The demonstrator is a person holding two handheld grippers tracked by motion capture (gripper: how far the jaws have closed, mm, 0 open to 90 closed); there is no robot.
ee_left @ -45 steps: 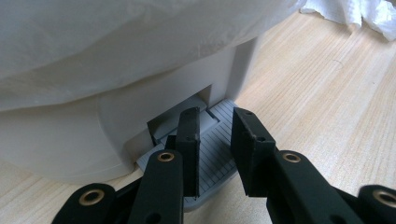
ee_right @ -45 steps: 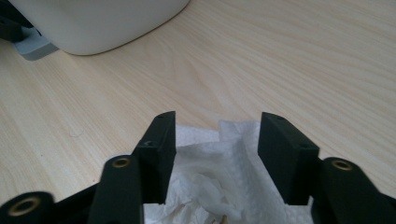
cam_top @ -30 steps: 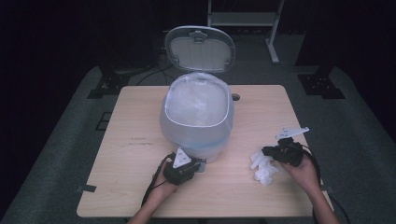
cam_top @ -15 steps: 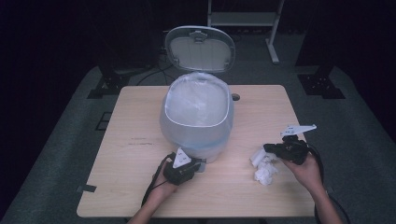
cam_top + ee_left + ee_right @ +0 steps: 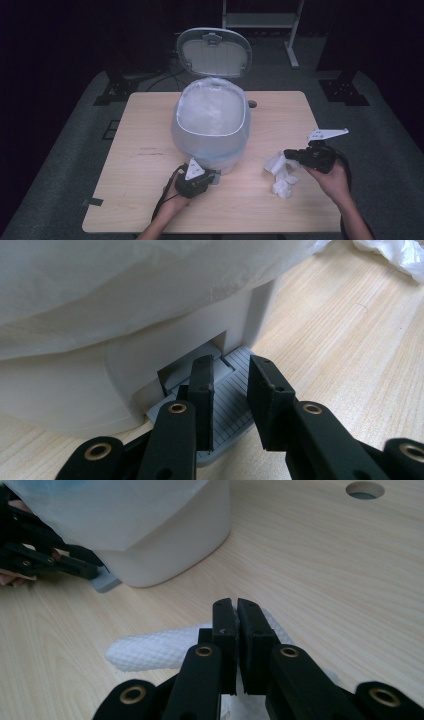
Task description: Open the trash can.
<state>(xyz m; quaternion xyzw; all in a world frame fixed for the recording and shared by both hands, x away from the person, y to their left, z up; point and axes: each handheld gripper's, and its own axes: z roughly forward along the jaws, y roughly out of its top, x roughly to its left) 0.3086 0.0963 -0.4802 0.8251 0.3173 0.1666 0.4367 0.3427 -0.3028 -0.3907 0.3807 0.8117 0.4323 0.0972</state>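
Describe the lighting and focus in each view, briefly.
High view: light wooden table lit evenly, surroundings nearly black, white lined pedal bin sharp. Left gripper view: grey ribbed pedal crisp beneath the open left gripper, white bag overhead washed out. Right gripper view: right gripper shut on crumpled white paper towel; bin behind slightly soft.

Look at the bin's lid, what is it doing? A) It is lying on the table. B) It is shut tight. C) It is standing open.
C: the lid stands up behind the bin, whose bag-lined mouth is uncovered, while the left gripper sits on the pedal.
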